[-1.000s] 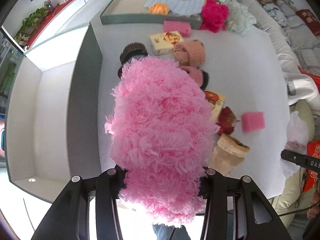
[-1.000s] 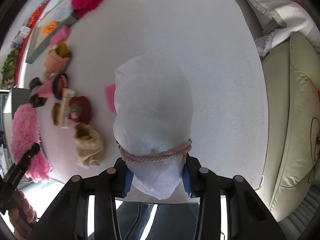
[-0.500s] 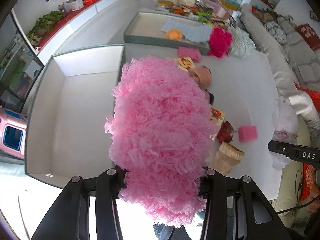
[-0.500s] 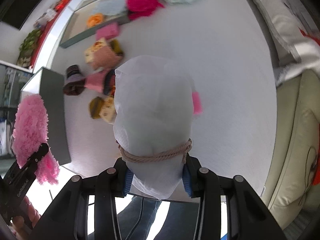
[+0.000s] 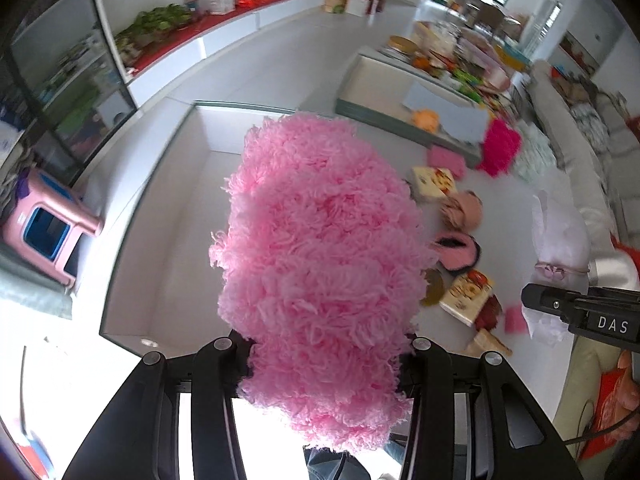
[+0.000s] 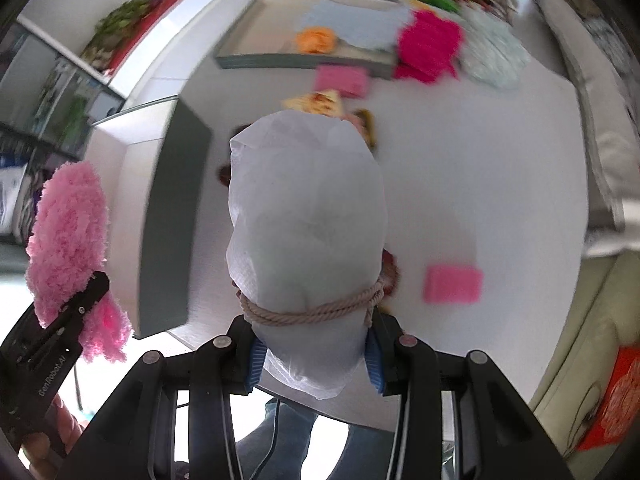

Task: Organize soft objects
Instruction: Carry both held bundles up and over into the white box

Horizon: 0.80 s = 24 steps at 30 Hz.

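Pink fluffy bundle (image 5: 320, 248) is clamped in the left gripper (image 5: 324, 350) jaws above the white bin (image 5: 168, 216), while the white tied pouch (image 6: 306, 224) is pinched in the right gripper (image 6: 314, 346) jaws beside it.

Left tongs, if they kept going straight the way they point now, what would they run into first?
Probably the floor of the open white box. The left tongs, shut on the fluffy pink bundle, aim down into it; the bundle hides the exact line, so depth is uncertain.
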{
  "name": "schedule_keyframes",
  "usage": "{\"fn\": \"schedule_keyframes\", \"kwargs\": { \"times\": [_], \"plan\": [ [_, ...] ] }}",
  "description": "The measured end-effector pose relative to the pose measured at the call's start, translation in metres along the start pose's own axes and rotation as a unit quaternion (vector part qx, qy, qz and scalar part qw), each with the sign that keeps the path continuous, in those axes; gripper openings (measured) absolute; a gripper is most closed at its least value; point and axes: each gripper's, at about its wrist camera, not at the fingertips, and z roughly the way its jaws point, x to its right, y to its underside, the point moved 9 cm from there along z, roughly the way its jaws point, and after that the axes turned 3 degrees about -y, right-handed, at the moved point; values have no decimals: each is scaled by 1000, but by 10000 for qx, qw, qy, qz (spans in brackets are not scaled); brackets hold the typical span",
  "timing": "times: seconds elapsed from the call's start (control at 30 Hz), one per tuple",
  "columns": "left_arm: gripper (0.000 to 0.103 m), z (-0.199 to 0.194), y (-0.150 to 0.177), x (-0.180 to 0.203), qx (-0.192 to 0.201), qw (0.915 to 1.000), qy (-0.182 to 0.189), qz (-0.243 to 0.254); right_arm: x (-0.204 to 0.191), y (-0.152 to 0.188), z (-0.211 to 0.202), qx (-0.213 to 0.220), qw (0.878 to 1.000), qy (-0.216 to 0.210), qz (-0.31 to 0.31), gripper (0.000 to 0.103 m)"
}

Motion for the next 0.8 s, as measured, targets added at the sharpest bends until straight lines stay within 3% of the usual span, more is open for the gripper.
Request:
{"fn": "schedule_keyframes", "kwargs": {
  "times": [0.43,0.8],
  "plan": [
    [47,10,-11,-64,-4,9960,-552,-705,-113,-39,10,-52,9929,-218,-1167,44],
    [47,38,-30,-95,-123,9923,-780,-949,-188,-79,34,-86,9854,-438,-1642,44]
  ]
}}
